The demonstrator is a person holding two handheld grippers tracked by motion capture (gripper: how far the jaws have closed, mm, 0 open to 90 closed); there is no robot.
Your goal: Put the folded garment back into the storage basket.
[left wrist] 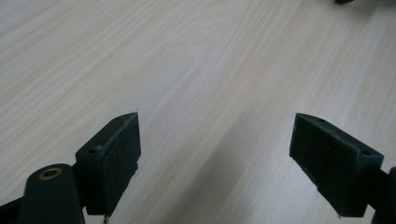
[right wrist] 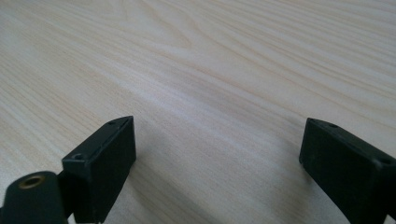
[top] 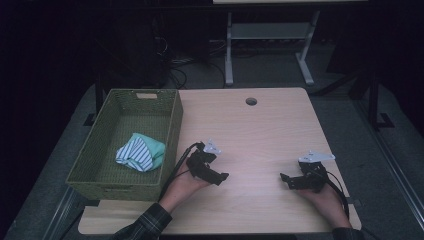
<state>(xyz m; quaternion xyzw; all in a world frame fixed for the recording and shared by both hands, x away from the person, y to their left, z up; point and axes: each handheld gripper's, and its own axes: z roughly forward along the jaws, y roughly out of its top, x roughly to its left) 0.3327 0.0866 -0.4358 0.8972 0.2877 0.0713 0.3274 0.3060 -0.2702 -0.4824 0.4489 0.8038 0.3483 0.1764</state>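
Observation:
A green woven basket (top: 172, 127) stands on the left part of the light wooden table (top: 250, 135). Inside it lies a bundle of cloth (top: 140, 152), striped white and plain green. My left gripper (top: 222, 177) is held low over the table just right of the basket, pointing right; in the left gripper view (left wrist: 215, 158) its jaws stand wide apart over bare wood. My right gripper (top: 285, 180) rests near the table's right front, pointing left, and in the right gripper view (right wrist: 217, 163) its jaws are also wide apart with nothing between them.
A round cable hole (top: 251, 101) sits near the table's far edge. Beyond the table, on the dark floor, stand the white legs of another desk (top: 229, 55) and some cables. The table's front edge lies close behind both hands.

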